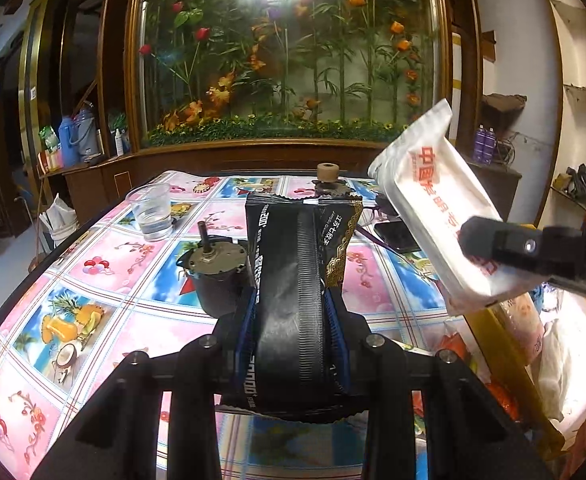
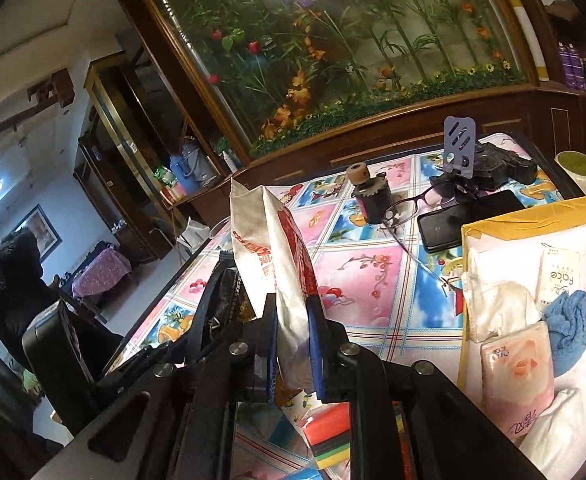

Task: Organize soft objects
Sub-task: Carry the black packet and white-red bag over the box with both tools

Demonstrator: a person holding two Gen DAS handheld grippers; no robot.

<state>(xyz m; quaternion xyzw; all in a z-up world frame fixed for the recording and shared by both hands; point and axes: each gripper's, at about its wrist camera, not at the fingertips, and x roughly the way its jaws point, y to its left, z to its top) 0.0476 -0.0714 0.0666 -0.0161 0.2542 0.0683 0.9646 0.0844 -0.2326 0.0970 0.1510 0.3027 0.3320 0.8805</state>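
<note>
My left gripper (image 1: 291, 312) is shut on a black snack packet (image 1: 297, 264) with gold trim, held upright above the table. My right gripper (image 2: 293, 312) is shut on a white tissue pack (image 2: 281, 256) with red characters, held above the table; the pack (image 1: 437, 216) and the right gripper (image 1: 505, 248) also show at the right of the left wrist view. A yellow cardboard box (image 2: 493, 224) at the right holds soft things: a pink tissue pack (image 2: 517, 380), a blue cloth (image 2: 569, 320), a white cloth (image 2: 501, 308).
On the flowered tablecloth (image 1: 105, 264) stand a plastic cup (image 1: 151, 212), a small motor (image 1: 217, 272), a spool holder (image 2: 367, 188), glasses (image 2: 417, 204), a black phone (image 2: 473, 220) and a purple stand (image 2: 459, 144). Coloured sponges (image 2: 329, 436) lie below my right gripper. A planted glass cabinet (image 1: 285, 60) stands behind.
</note>
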